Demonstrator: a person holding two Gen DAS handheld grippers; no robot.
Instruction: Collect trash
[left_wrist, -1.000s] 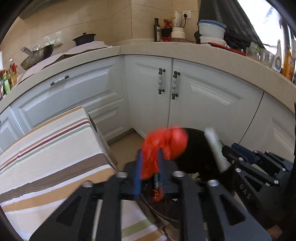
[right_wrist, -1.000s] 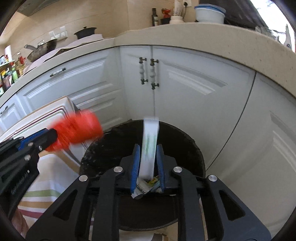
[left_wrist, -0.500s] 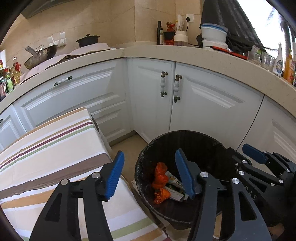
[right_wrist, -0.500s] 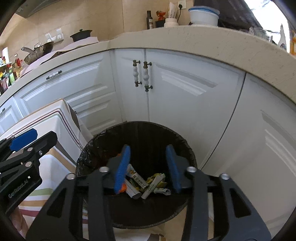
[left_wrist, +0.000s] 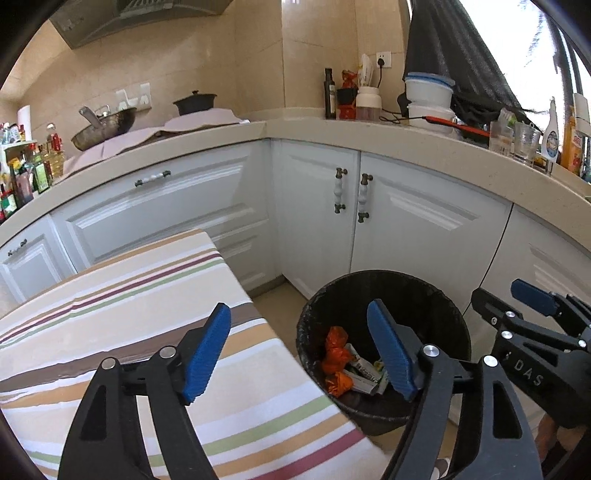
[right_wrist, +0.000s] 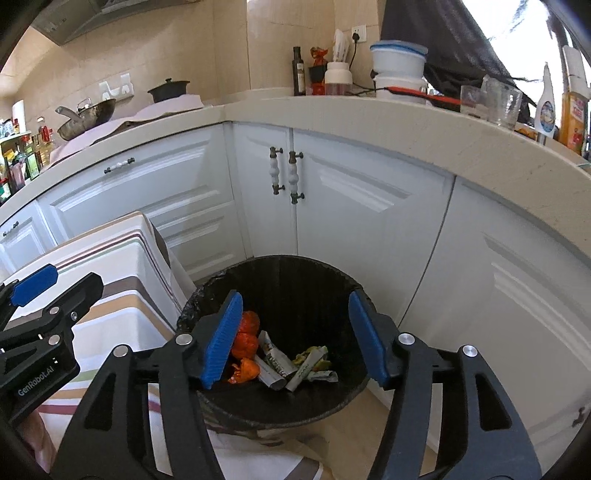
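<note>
A black trash bin (left_wrist: 436, 306) (right_wrist: 295, 273) stands on the floor against the corner cabinets. Inside it lie an orange-red wrapper (left_wrist: 334, 356) (right_wrist: 245, 341) and white and green paper wrappers (left_wrist: 365, 373) (right_wrist: 308, 363). My left gripper (left_wrist: 301, 352) hangs over the table corner and the bin's left rim, its jaws opening with nothing between them. My right gripper (right_wrist: 295, 338) hovers above the bin mouth, jaws also opening and empty. Each gripper shows at the edge of the other's view, the right gripper (left_wrist: 532, 314) at right and the left gripper (right_wrist: 40, 295) at left.
A table with a striped cloth (left_wrist: 129, 321) (right_wrist: 122, 280) stands left of the bin. White cabinet doors (left_wrist: 406, 221) curve behind it under a beige counter (left_wrist: 369, 136) that carries a wok (left_wrist: 103, 125), pot, bottles, stacked bowls and glasses.
Both grippers held trash a second ago, the left the red wrapper, the right a white strip. Both opened, the pieces dropped into the bin, and both grippers have risen and drawn back.
</note>
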